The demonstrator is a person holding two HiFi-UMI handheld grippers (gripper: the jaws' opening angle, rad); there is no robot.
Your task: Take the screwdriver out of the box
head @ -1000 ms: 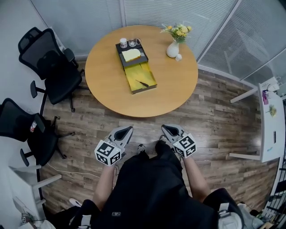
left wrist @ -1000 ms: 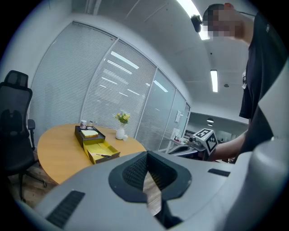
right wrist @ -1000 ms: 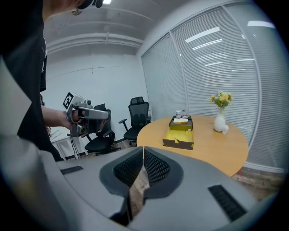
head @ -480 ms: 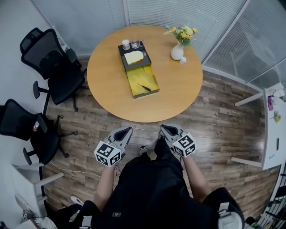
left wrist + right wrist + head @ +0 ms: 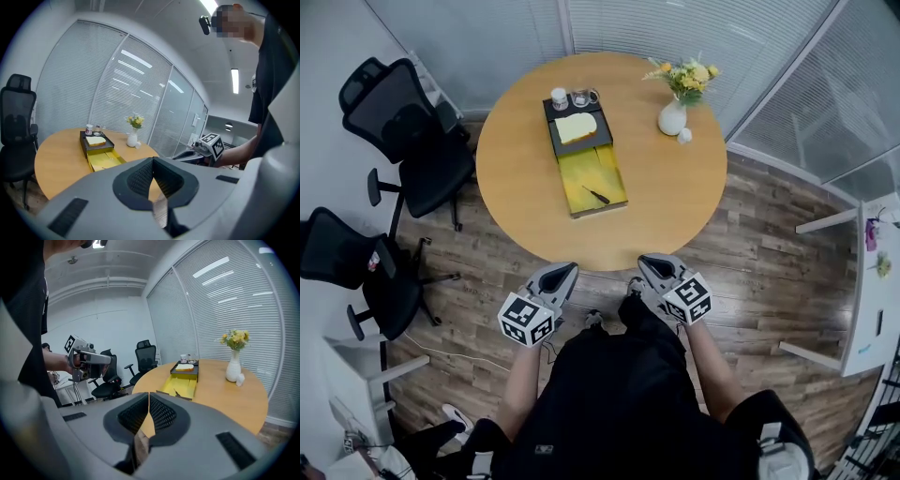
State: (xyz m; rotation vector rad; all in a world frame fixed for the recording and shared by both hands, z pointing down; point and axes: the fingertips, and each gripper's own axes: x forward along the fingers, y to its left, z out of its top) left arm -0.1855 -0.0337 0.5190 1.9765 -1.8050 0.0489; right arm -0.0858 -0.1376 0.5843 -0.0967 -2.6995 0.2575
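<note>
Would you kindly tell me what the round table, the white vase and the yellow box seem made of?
The round table looks like wood or wood-look laminate: even tan, smooth, faint sheen. The white vase seems glazed ceramic: opaque, glossy. The yellow box may be cardboard or painted board: thin, flat, matte walls; unclear which.

The desk (image 5: 666,187) has a smooth, pale wood top with a soft sheen, and the floor (image 5: 750,272) is grainy plank wood, faintly glossy. The box (image 5: 586,169) is lined in matt yellow, and the vase (image 5: 672,119) looks like glossy white ceramic. The left tool (image 5: 566,270) and right tool (image 5: 648,262) are matt grey plastic with black ribbed pads (image 5: 140,180).
</note>
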